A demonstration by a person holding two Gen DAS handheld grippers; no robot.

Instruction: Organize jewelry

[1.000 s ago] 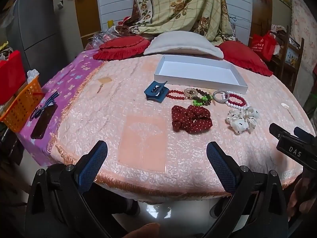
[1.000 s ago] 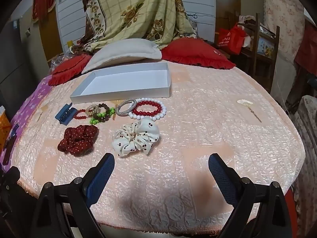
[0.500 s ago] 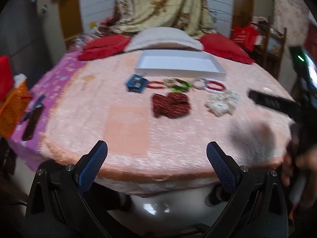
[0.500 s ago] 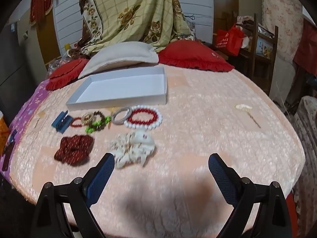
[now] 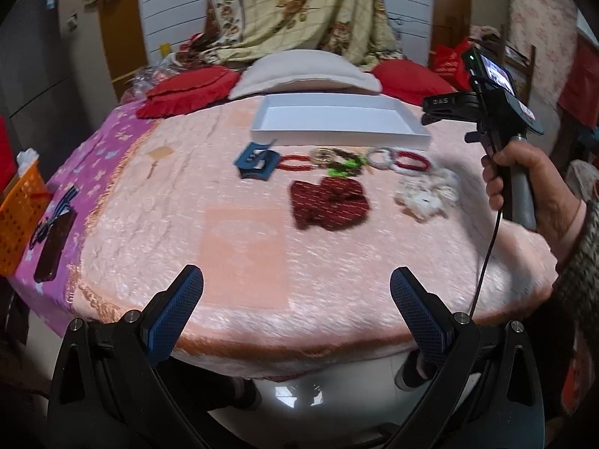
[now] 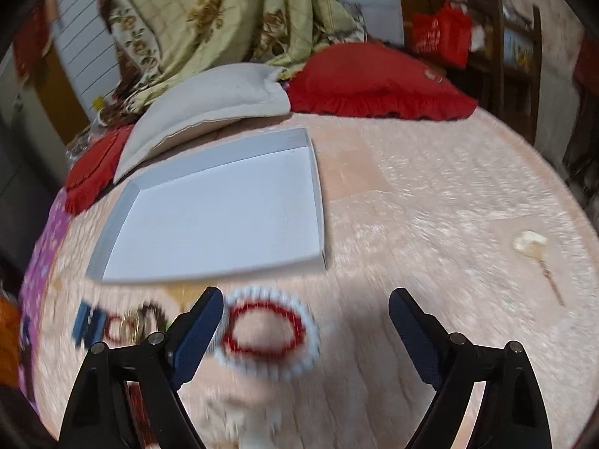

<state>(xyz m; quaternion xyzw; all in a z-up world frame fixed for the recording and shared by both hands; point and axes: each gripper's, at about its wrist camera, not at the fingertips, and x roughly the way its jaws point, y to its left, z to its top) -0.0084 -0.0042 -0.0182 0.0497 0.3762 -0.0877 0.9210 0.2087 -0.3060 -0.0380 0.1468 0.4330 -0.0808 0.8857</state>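
Our right gripper point(image 6: 306, 321) points down at the pink bedspread point(image 6: 430, 194) with its jaws closing from wide apart and gripping nothing. The white bead bracelet point(image 6: 312, 331) and the red bead bracelet point(image 6: 262, 327) nested inside it lie between the jaws, close to the left finger point(image 6: 198, 331) and clear of the right one. Our left gripper point(image 5: 296, 308) hangs open and empty at the near edge of the bed, well short of everything.

Taking the white tray point(image 6: 316, 187) as our landmark, the two bracelets lie just in front of its near wall, towards its right corner. The rest of the row runs leftward along that wall: a silver bangle point(image 5: 378, 156), green and dark beads point(image 5: 342, 164), a red bead string point(image 5: 295, 162) and a blue hair clip point(image 5: 257, 159). Nearer us than the row sit a dark red scrunchie point(image 5: 329, 200) and a white scrunchie point(image 5: 426, 194). The tray is empty.

We judge the step to be picking up the bracelets. To do it well, we should shift slightly left so the rings sit centred, lower the tips until they press into the soft cover, and close across both rings so neither rolls out. Then we lift straight up, clearing the tray wall before moving over it.
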